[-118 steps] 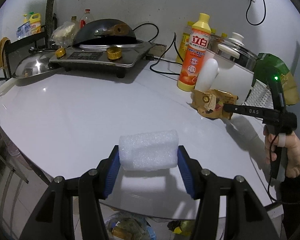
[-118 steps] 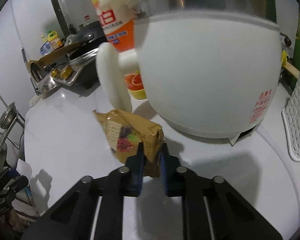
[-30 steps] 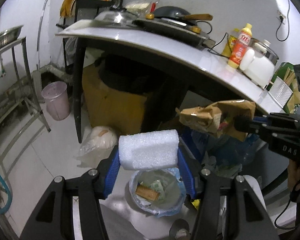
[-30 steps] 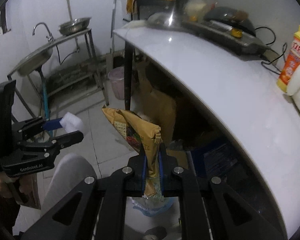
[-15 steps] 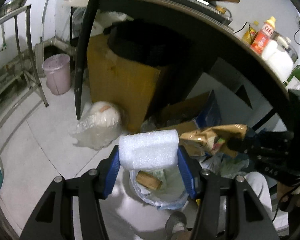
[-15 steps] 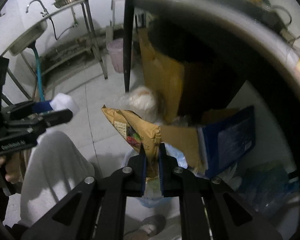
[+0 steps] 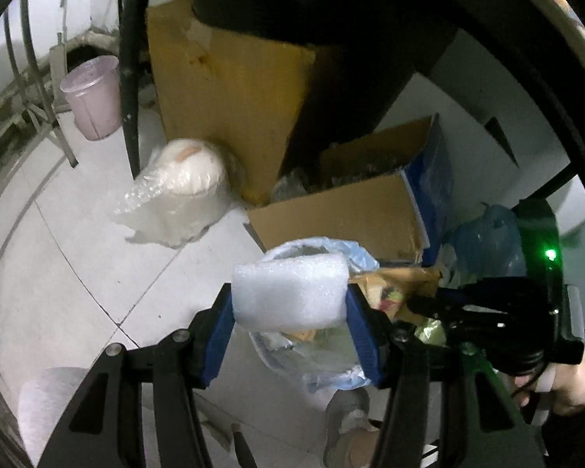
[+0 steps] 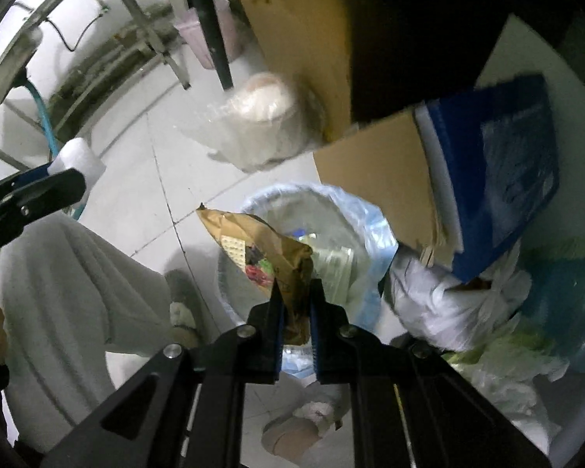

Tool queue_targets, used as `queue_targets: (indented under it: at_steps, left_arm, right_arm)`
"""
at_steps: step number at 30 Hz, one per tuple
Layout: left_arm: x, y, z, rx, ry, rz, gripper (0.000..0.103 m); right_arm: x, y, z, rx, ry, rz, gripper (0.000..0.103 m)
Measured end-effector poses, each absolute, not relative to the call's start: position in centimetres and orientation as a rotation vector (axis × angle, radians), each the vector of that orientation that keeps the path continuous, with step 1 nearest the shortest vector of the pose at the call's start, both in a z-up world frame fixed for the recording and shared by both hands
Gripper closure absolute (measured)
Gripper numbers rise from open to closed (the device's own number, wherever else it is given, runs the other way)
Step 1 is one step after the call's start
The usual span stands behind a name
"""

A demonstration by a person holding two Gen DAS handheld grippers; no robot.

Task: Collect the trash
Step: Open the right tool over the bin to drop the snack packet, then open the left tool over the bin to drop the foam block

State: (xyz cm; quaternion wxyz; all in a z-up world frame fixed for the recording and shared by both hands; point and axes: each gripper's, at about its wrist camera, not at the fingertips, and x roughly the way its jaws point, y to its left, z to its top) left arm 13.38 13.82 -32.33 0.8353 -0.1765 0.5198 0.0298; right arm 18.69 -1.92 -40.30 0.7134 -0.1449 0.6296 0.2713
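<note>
My left gripper (image 7: 290, 312) clamps light, squashy white foam block (image 7: 288, 296) by its ends | right gripper (image 8: 295, 304), jaws just easing apart, brown crinkly wrapper (image 8: 269, 253) between, over blue-lined bin (image 8: 374, 230)

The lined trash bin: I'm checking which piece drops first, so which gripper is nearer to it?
Right. The right gripper hangs over the bin with the brown wrapper; the left gripper holds the white foam off to the bin's side.

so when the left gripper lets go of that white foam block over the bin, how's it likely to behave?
Probably very light: the foam block is airy, bubbly foam, so it may drift or bounce off the bag-lined bin rim. Likely soft: the left gripper pads seem to dent its ends slightly. Its boxy shape shouldn't roll.
</note>
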Motion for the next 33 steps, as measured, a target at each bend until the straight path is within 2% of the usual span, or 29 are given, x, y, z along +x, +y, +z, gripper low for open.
queue_targets:
  at_steps: [1,3,13,26,30,33]
  left_arm:
    - [13.6,13.6,-32.7,-0.371,1.112,0.06,0.047]
    - [14.2,13.1,-33.6,-0.367,1.135,0.053,0.047]
    - [16.6,9.6,-37.3,-0.34,1.235,0.002,0.047]
    - [19.5,4.4,-40.9,-0.317,1.349,-0.076,0.046]
    - [19.6,3.3,-41.5,-0.307,1.372,-0.078,0.034]
    - [19.5,3.0,-41.2,-0.303,1.374,-0.08,0.031]
  right_arm:
    - [18.8,-2.2,-41.0,-0.317,1.41,0.591,0.083]
    - [19.2,-2.8,-42.4,-0.302,1.44,0.581,0.064]
    - [20.4,-6.1,-44.5,-0.228,1.473,0.553,0.064]
    - [20.6,-12.1,-44.0,-0.147,1.477,0.463,0.064]
    - [20.6,-13.1,-43.5,-0.133,1.472,0.449,0.064]
    - [20.4,-13.4,-43.1,-0.128,1.464,0.443,0.064]
